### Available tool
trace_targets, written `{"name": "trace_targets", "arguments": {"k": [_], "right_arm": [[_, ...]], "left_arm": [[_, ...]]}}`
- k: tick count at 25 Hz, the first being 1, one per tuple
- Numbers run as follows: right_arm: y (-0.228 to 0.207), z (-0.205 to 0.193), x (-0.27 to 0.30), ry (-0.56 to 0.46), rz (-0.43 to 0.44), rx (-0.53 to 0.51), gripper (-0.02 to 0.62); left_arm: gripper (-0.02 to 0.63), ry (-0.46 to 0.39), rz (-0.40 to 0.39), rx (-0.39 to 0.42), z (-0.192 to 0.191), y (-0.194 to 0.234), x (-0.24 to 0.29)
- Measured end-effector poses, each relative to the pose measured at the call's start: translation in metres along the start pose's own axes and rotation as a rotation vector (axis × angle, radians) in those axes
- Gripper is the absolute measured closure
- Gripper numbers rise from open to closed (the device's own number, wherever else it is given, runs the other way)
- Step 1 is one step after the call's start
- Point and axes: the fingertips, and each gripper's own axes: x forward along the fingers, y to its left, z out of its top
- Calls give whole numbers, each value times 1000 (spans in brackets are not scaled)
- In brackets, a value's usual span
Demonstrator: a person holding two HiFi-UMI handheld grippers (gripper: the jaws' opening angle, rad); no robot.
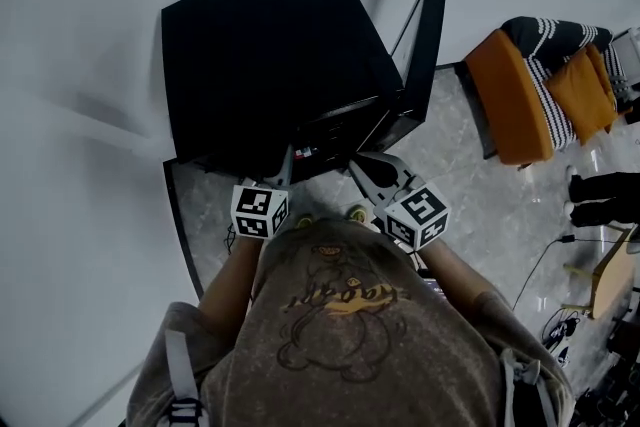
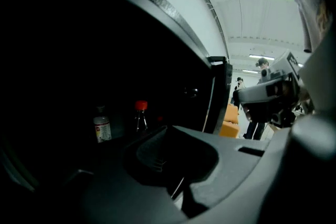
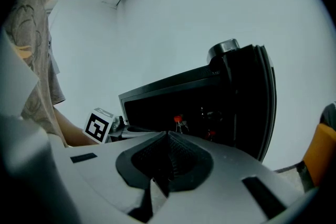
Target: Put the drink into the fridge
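The black fridge [image 1: 270,55] stands on the floor with its door [image 1: 425,55] swung open to the right. On its dark shelf I see a red-capped bottle [image 2: 140,114] and, left of it, a small bottle with a pale label [image 2: 102,127]. The red cap [image 3: 178,121] also shows in the right gripper view. My left gripper [image 2: 165,131] is shut with nothing between its jaws, just in front of the fridge opening [image 1: 287,158]. My right gripper [image 3: 168,140] is shut and empty too, beside the left one near the door's foot [image 1: 362,165].
An orange seat with a striped cloth [image 1: 520,95] stands to the right of the fridge. Cables [image 1: 545,260] trail over the pale stone floor at the right. The wall lies behind and left of the fridge. People [image 2: 239,89] stand far off past the door.
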Motion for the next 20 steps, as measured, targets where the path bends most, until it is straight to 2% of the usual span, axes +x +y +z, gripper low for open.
{"name": "trace_targets", "arguments": {"k": [7,11,15,20], "right_arm": [[3,11,-1,-7,49,-23,574],[9,20,-3,-17,100,-35,574],[19,38,-9,-51,191,-52,574],[33,50,-16,-69,283,-91,574]], "left_arm": [[601,-11,-148,-92,30,-31,-40],[601,-26,-190,-93,51,-37,-58],[601,-49,-260,-78,72,-47,-65],[601,-45,-327,-81,79,-60,-67]]}}
